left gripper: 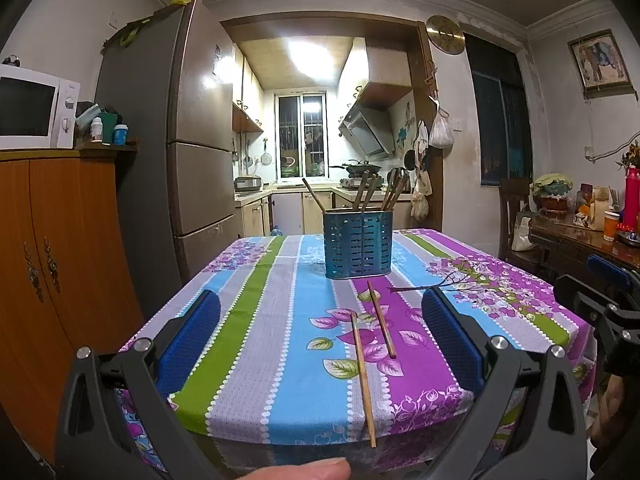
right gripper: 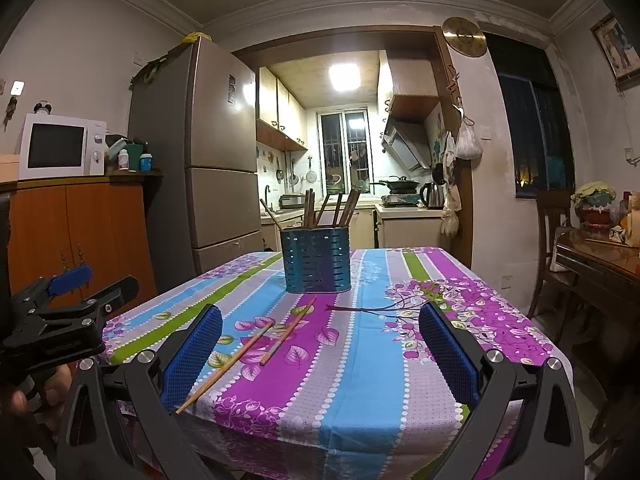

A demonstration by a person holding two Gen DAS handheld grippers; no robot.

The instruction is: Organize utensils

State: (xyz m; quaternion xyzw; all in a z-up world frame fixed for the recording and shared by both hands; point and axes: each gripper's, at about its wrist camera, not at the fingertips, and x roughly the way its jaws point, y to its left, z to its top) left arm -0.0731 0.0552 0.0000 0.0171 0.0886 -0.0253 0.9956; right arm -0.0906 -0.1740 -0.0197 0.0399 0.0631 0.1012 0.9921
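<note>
While both grippers, left [left gripper: 320,344] and right [right gripper: 320,348], hover with jaws spread wide and empty, two loose wooden chopsticks [left gripper: 382,325] lie on the striped floral tablecloth [left gripper: 280,320] before the blue slotted metal utensil holder [left gripper: 357,243] (already holding several).

Both cameras sit low at the near table [left gripper: 256,320] edge, side by side, facing the kitchen; both see the blue holder [left gripper: 357,244].

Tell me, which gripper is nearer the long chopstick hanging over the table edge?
Left. The long chopstick lies between the left gripper's open fingers. The right gripper, also open, sits off to the chopstick's right, with it beside the left finger.
</note>
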